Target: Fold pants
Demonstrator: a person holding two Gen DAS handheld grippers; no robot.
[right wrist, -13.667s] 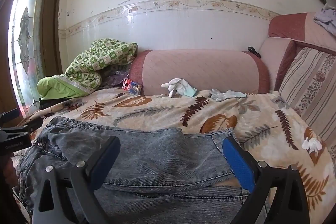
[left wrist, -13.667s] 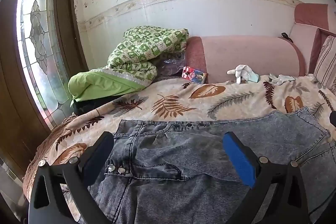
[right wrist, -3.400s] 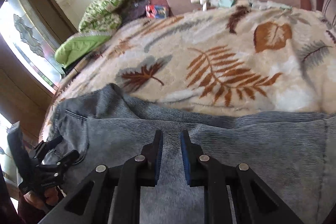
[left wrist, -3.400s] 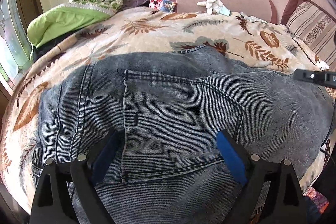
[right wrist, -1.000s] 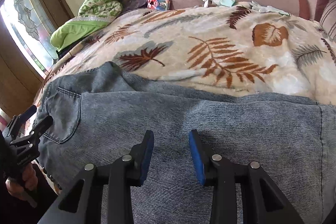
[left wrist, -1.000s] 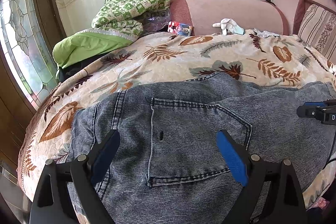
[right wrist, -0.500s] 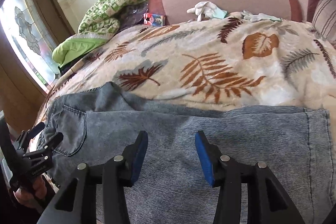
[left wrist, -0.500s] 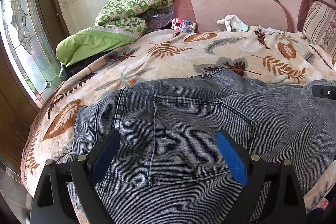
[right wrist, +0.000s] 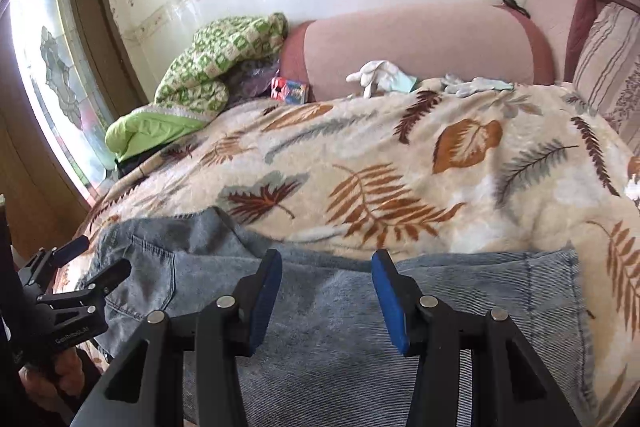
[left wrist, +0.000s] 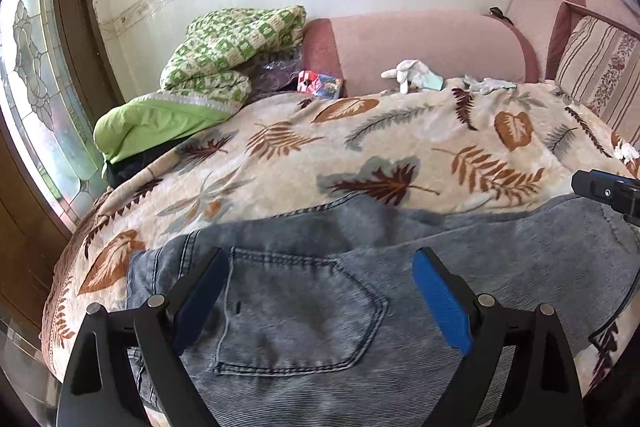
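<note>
Both claws, left claw and right claw, now hang open above the jeans, right jaws just widened at 6 o'clock; fold released, next fold pending

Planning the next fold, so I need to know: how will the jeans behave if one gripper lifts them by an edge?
The jeans would probably drape and sag: they follow the rounded leaf-print blanket and show soft ridges. Folded over, with a stitched pocket, they look fairly heavy, so a one-point lift may undo the fold. The fuzzy blanket likely resists sliding.
</note>
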